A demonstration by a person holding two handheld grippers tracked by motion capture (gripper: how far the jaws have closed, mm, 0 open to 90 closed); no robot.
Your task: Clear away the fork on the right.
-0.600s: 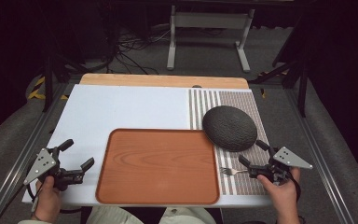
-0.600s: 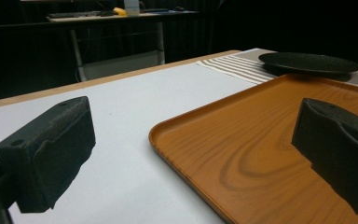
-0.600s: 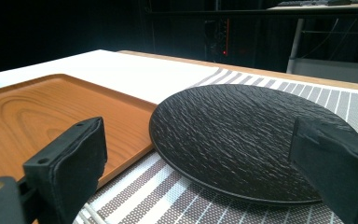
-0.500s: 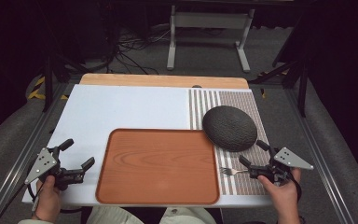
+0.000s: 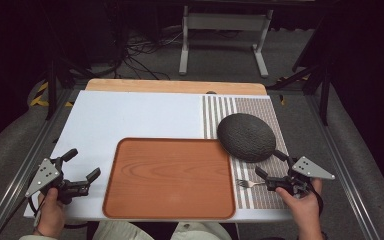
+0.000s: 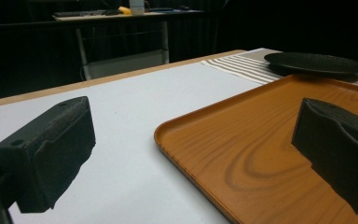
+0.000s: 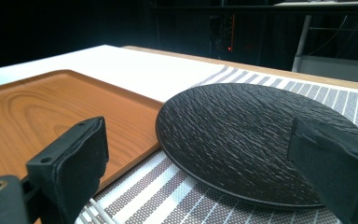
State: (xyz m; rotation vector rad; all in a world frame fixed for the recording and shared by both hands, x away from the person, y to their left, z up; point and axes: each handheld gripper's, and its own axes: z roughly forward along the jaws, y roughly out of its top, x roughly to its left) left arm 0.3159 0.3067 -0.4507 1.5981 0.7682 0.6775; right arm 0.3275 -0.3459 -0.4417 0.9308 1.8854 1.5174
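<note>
Jaws on both grippers gape beside the bare wooden tray (image 5: 170, 180); dark plate (image 5: 246, 136) bare too.

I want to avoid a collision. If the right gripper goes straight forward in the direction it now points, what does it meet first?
Most likely the black plate: it lies directly ahead between the open jaws of the right gripper. Whether the jaws would touch or pass above the plate, I cannot tell.

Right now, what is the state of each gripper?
Left gripper: open, holding nothing.
Right gripper: open, holding nothing.
</note>
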